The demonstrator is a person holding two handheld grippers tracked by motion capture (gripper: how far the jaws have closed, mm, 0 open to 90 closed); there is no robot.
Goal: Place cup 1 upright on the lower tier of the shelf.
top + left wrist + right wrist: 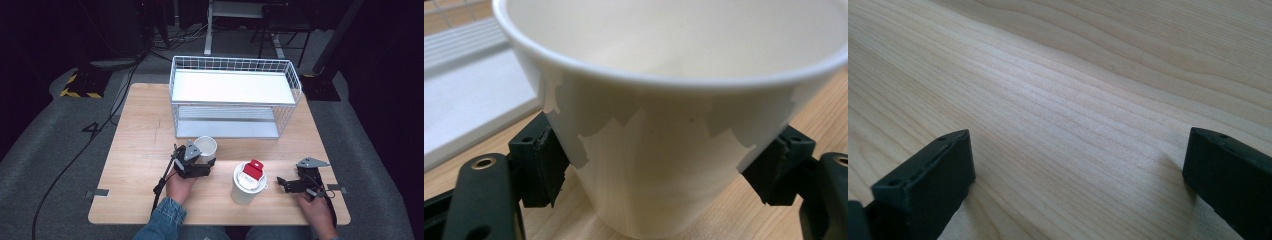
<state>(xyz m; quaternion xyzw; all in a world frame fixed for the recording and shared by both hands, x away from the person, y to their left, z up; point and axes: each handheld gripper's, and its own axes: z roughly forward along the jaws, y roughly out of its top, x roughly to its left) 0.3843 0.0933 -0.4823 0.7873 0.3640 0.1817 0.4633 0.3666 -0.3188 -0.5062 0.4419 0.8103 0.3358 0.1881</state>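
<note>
So the left gripper is squeezing a white cup, one pad on each side of the cup's lower wall, jaws pressing right against it. The cup is sitting upright on the table, open at the top and looking empty inside, just in front of the wire rack. From the left gripper view you're basically staring straight at the cup wall, with some patchy torn-looking film or label remains peeling around its upper part.

The right gripper is hanging out near the right front edge of the table with its jaws spread wide, nothing between them. Its own view is just showing bare wood grain between the two black jaws, which are sitting low over the wood.

Between the two grippers a taller white tub is standing with a lid, and a small red-and-white thing is lying on top of that lid. Can't tell what it is exactly. The tub is near the cup but not touching it.

The rack is a two-level white one, sitting at the back of the table, both shelves looking bare.
</note>
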